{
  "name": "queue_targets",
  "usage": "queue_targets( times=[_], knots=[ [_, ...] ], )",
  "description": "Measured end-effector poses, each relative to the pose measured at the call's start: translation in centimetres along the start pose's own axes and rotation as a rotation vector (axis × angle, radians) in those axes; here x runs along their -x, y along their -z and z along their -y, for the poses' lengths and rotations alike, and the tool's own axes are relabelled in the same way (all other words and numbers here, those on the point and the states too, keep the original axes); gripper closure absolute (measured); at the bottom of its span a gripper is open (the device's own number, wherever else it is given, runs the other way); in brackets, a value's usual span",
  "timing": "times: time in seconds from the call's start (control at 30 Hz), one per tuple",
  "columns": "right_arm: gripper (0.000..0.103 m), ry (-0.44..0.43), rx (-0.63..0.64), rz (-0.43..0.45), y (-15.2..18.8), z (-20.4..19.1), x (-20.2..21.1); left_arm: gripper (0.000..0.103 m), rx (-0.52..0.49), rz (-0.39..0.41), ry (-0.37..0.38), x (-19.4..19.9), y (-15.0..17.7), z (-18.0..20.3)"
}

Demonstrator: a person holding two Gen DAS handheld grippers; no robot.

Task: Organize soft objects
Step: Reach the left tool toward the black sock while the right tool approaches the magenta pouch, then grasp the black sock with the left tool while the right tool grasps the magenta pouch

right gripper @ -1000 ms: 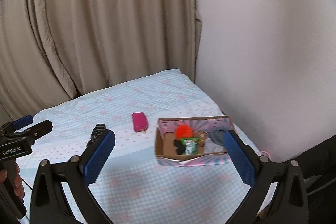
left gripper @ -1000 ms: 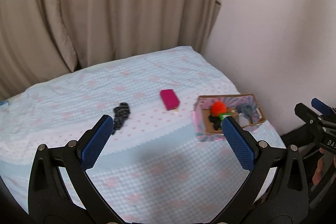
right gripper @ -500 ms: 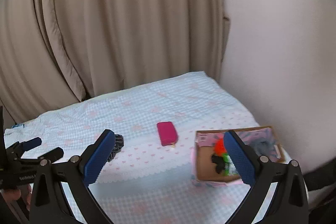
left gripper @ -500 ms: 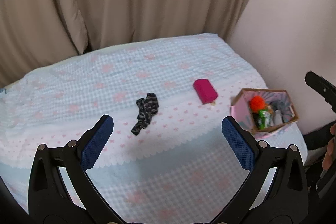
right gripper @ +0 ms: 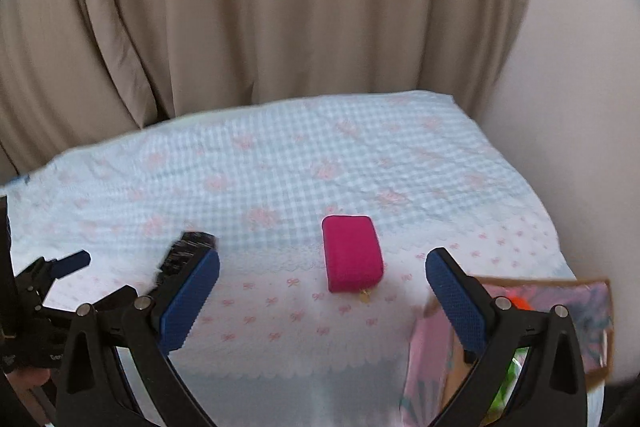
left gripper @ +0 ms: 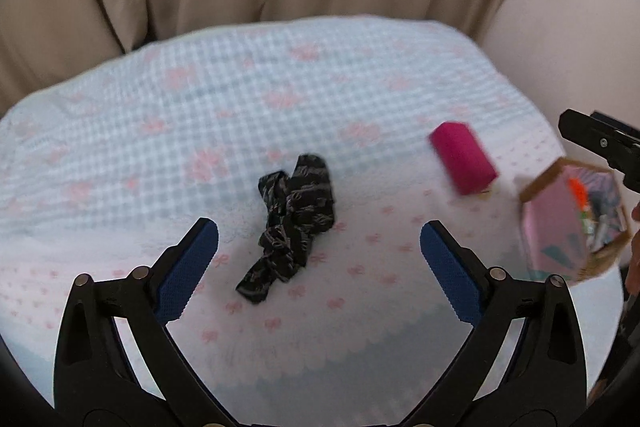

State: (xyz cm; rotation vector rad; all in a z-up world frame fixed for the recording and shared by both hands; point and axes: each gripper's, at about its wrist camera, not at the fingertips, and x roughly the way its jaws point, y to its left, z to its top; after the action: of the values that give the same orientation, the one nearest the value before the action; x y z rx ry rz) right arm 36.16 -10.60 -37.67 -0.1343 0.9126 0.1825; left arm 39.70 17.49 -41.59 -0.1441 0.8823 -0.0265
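Leftmost, my left gripper [left gripper: 319, 251] hangs over the bed [left gripper: 160, 131] with its fingers [left gripper: 188, 269] spread wide and holding nothing. A crumpled dark patterned cloth [left gripper: 294, 223] lies on the bedcover between and just beyond those fingers, apart from both, with bare cover all around it. Further right, well apart from the cloth, a magenta pouch [left gripper: 464, 157] rests flat. My right gripper [right gripper: 322, 301] is likewise wide open and empty; the pouch [right gripper: 352, 253] lies between its fingers [right gripper: 456, 305], touching neither, with free cover on each side. At the bed's right edge stands a pink cardboard box [left gripper: 556, 223], open at the top, with an orange item and other small things inside, too blurred to name. A beige curtain [right gripper: 260, 7] closes off the far edge, and a pale wall [right gripper: 580, 87] runs close along the right side.
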Motion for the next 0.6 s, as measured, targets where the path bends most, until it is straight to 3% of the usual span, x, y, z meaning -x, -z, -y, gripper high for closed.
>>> queue_targets(
  times=[0.13,0.33,0.6],
  knots=[
    [0.0,0.006,0.058,-0.051,0.5,0.0,-5.5,0.009,0.027,-0.023,-0.015,-4.4,0.9,-1.0],
    [0.0,0.036,0.012,-0.19,1.3,1.7,-13.5,0.017,0.04,-0.039,-0.009,-8.4,1.1,-1.6],
    [0.001,0.011,-0.06,-0.321,2.4,4.2,-19.2,0.02,0.073,-0.067,0.001,-12.1,0.5,-2.1]
  ],
)
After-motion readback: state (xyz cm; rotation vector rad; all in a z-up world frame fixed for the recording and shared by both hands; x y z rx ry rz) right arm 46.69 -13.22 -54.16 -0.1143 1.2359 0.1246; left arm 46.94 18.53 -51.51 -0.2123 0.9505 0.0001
